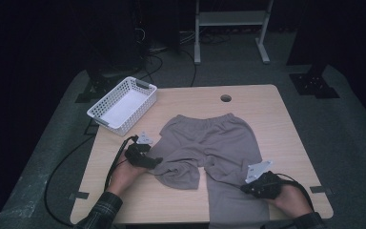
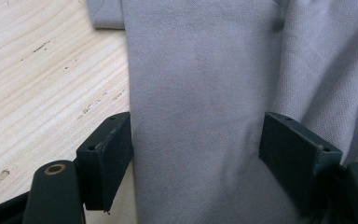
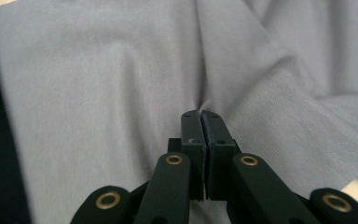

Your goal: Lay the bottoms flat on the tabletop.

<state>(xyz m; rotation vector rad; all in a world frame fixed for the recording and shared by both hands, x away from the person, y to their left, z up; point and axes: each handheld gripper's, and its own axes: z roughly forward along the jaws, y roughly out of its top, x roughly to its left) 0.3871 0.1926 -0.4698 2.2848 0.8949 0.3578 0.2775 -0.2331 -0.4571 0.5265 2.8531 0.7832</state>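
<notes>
Currently my right gripper (image 3: 201,114) pinches the grey shorts (image 1: 209,143); my left gripper (image 2: 196,140), jaws spread, could bunch the fabric.

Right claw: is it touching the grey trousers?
Touching. In the right gripper view the right claw has its jaws pressed together on a pinched fold of the grey trousers.

Light falls from overhead onto the surface (image 1: 276,124) — the floor around it sinks into near-black. In both gripper views the cloth looks soft and hazy, the nearest fingers (image 3: 192,135) slightly blurred.
</notes>
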